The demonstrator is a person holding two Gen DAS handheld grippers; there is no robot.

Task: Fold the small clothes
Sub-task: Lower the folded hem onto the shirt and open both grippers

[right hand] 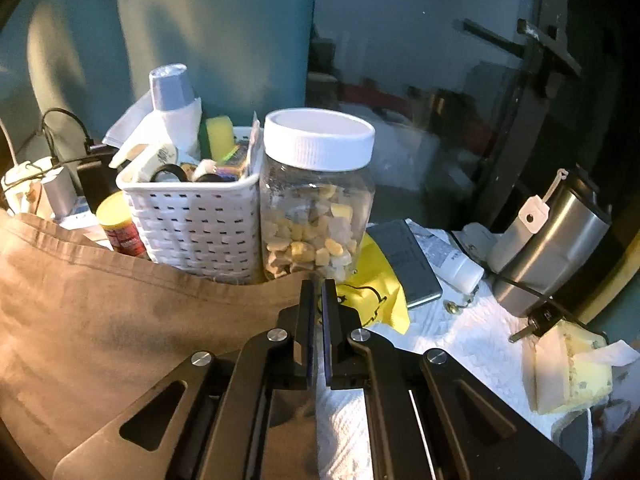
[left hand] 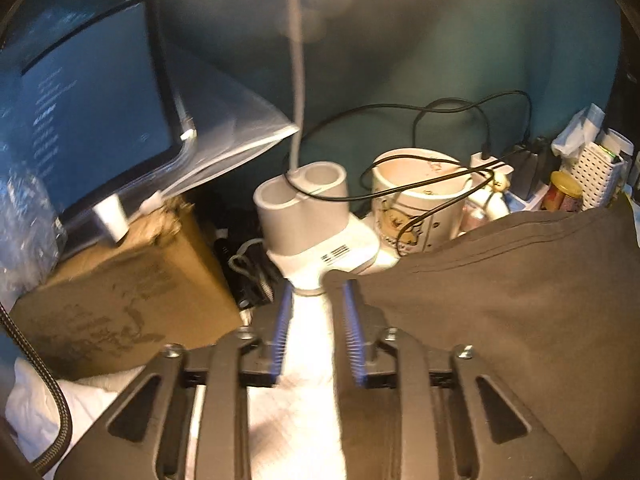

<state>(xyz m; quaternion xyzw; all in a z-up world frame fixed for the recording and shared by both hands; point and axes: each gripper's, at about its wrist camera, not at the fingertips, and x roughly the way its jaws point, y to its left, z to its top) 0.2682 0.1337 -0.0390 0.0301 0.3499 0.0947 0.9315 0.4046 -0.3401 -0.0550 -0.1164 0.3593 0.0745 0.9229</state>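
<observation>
Item: brown cotton garment, hanging stretched between both tongs above the white paper-towelled table, its long axis running left to right. Left gripper is standing spread, cloth corner touching its right finger; hold uncertain. Right gripper, nearly clenched, is apparently pinching the opposite corner.

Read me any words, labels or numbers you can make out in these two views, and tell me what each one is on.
None can be read.
Monitor: lines of pale text, blurred.
Cardboard box: dark print, smeared.
Mug: cartoon print, no legible words.
Red jar: label too blurred.
White tube: print too small.
</observation>
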